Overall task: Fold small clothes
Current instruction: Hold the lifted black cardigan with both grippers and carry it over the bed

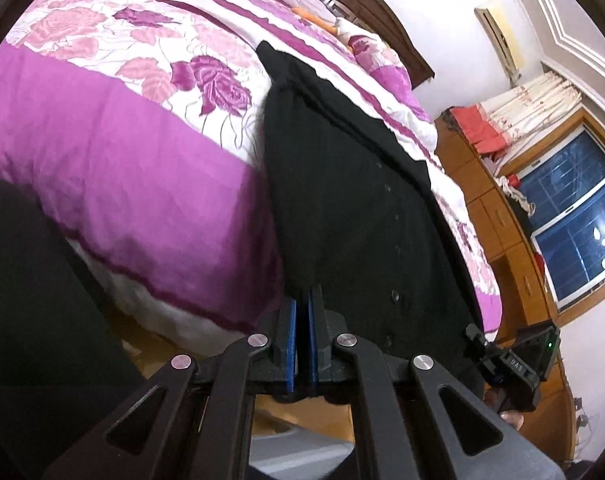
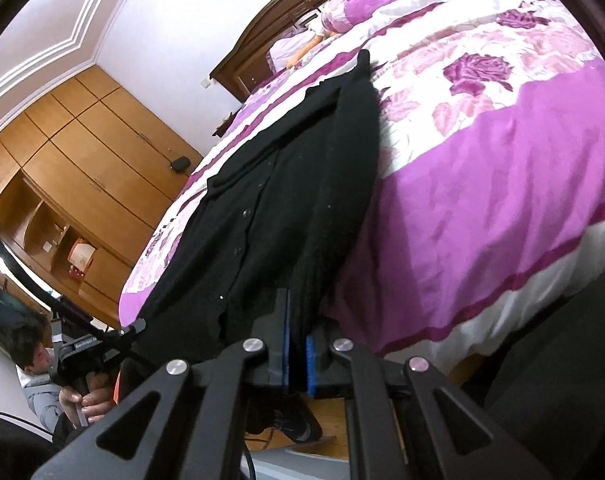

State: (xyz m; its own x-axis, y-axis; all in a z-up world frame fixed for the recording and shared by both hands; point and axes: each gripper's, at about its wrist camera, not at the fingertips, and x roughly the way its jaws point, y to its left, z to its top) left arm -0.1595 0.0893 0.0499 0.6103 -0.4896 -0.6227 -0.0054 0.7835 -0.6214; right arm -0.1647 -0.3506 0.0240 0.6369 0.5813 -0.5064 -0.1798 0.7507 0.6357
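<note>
grippers (image 1: 301,300) (image 2: 298,316) angled down (jaws pinching black cardigan (image 1: 342,200))

Both wrist cameras look along their jaws, tilted downward, close over the bed (image 1: 102,128) edge. They share the black cardigan (image 1: 342,200) running toward twelve o'clock and the headboard (image 2: 286,12).

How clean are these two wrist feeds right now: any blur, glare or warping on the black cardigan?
Left wrist view: strong fisheye bending, dark corners, the black cardigan nearly textureless, buttons faint, window dark with lamp reflections. Right wrist view: same warping, bedspread softly blurred at lower right, cardigan buttons clearer, no glare.
</note>
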